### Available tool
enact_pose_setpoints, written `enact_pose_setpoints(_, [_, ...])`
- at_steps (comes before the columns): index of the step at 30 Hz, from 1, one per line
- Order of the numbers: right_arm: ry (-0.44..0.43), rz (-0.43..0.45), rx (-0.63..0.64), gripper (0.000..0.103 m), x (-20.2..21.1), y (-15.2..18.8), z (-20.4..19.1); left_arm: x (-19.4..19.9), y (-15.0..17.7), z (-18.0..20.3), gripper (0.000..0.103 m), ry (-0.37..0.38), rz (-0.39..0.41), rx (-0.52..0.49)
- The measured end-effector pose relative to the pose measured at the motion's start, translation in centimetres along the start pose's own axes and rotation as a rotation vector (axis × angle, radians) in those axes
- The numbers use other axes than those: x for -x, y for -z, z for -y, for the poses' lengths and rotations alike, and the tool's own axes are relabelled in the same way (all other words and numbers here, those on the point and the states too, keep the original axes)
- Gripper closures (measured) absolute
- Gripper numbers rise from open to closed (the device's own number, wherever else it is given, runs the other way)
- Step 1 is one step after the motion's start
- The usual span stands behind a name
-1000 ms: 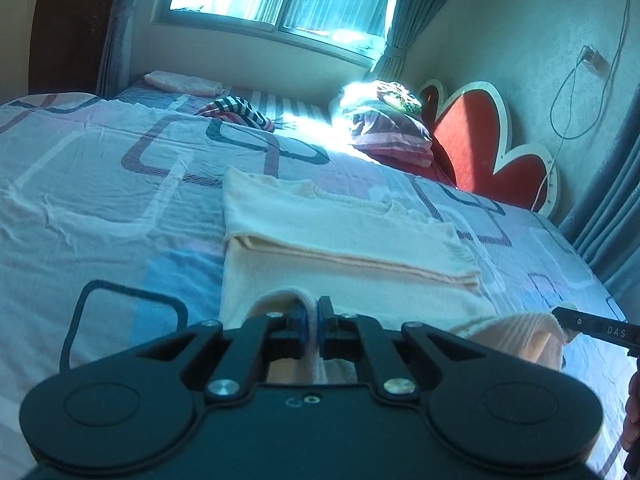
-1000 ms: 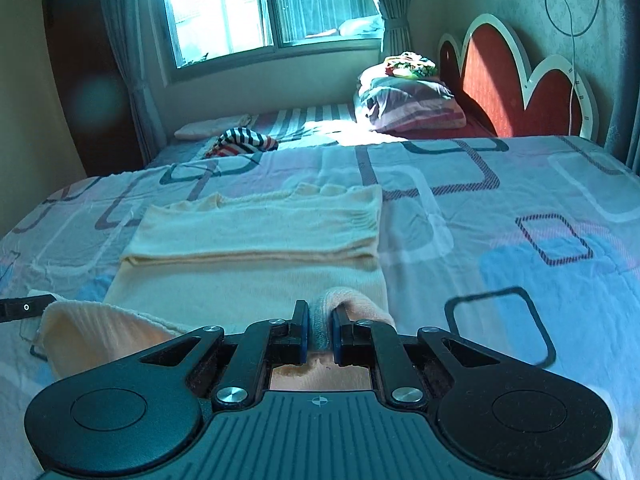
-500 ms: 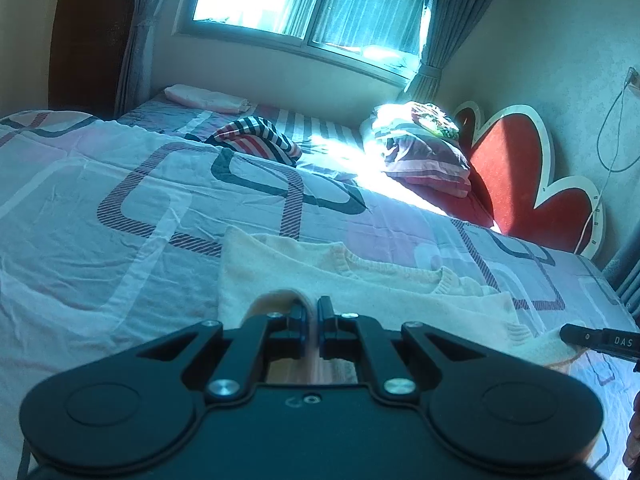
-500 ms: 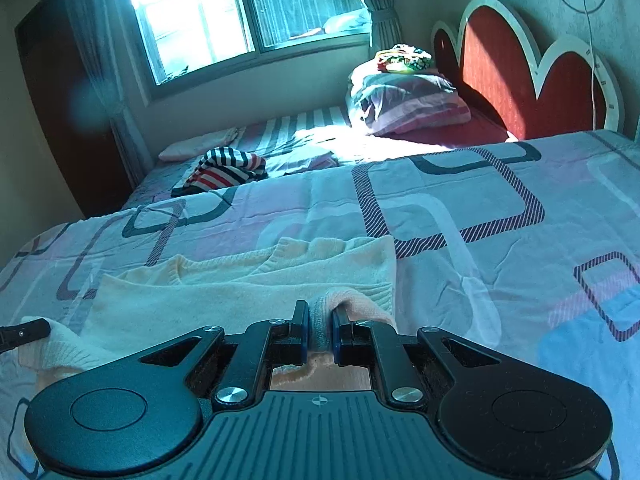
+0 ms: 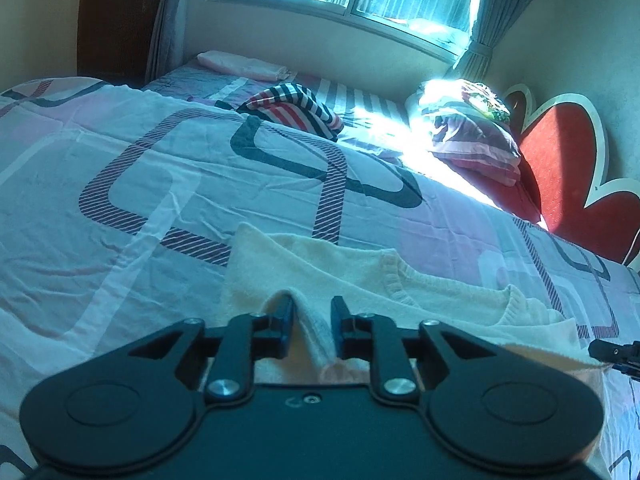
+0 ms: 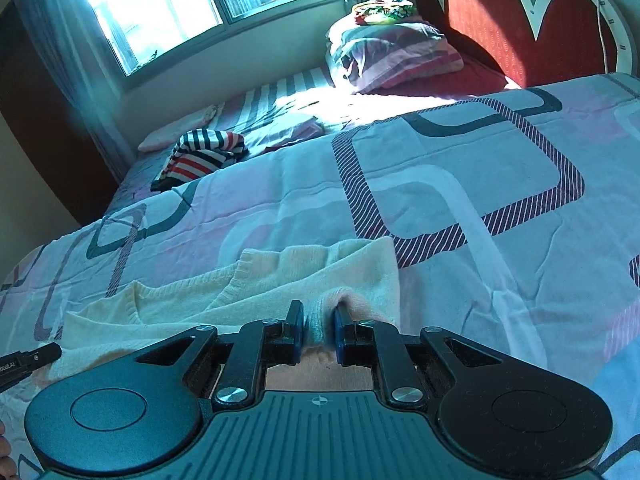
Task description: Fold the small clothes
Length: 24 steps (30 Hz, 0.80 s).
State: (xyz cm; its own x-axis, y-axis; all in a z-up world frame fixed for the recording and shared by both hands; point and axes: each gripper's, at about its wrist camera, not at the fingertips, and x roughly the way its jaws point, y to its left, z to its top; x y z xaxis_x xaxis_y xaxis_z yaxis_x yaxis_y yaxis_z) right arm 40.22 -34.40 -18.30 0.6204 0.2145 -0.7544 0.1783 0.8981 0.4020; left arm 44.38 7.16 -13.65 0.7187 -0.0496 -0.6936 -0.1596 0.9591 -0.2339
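Cream knit sweater (image 5: 360, 280) lies on the bed (image 5: 160, 208), near the cameras, folded over on itself with its ribbed neck hole on top. The left gripper (image 5: 312, 320) has its jaws apart, and a soft fold of the sweater stands loose between them. The right gripper (image 6: 318, 328) has its jaws a little apart too, with a bump of the knit between them; I cannot tell if it is pinching it. So the big fold looks done, and I think the letting go is under way. The sweater may need one more fold or a pat flat. Farther away lie a striped shirt (image 6: 204, 152), likely waiting its turn, a pile of pillows (image 6: 392, 52), and a red headboard (image 6: 520, 28).
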Motion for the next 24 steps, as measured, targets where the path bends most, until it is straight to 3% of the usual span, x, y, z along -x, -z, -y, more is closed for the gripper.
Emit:
enact_pose_setpoints(1, [0.014, 0.025, 0.001, 0.062, 0.3, -0.2, 0.1, -0.1, -0.2, -0.2, 0.056, -0.007, 0.001, 0.006])
enact_pose_setpoints(2, [0.020, 0.054, 0.001, 0.040, 0.6, -0.5, 0.2, 0.0, -0.4, -0.4, 0.048, -0.009, 0.009, 0.012])
enact_pose_setpoints(3, [0.020, 0.070, 0.002, 0.035, 0.8, -0.8, 0.4, 0.1, -0.7, -0.6, 0.040, -0.008, 0.023, 0.011])
enact_pose_setpoints(10, [0.005, 0.037, 0.137, 0.036, -0.5, -0.8, 0.3, 0.8, -1.3, -1.6, 0.034, 0.070, 0.010, -0.053])
enact_pose_setpoints(15, [0.008, 0.000, 0.140, 0.036, -2.8, -0.1, 0.9, -1.0, -0.7, -1.3, 0.037, 0.075, -0.032, -0.118])
enact_pose_setpoints(16, [0.009, 0.001, 0.144, 0.036, -3.0, -0.1, 0.9, -1.5, -0.6, -1.1, 0.039, 0.074, -0.042, -0.127])
enact_pose_setpoints(17, [0.010, -0.001, 0.154, 0.044, -3.2, 0.0, 0.8, -2.0, -0.6, -1.0, 0.041, 0.071, -0.052, -0.133])
enact_pose_setpoints(18, [0.004, -0.014, 0.160, 0.059, -3.5, -0.1, 0.7, -2.5, -0.5, -0.9, 0.047, 0.071, -0.062, -0.137])
enact_pose_setpoints(19, [-0.004, -0.031, 0.160, 0.065, -3.8, 0.0, 0.7, -3.0, -0.4, -0.8, 0.056, 0.071, -0.075, -0.144])
enact_pose_setpoints(23, [-0.005, -0.049, 0.177, 0.073, -4.4, 0.2, 0.9, -3.7, 0.0, -0.3, 0.068, 0.071, -0.085, -0.191])
enact_pose_setpoints(24, [-0.010, -0.057, 0.179, 0.082, -4.5, 0.2, 0.9, -3.8, 0.0, -0.2, 0.076, 0.079, -0.087, -0.200])
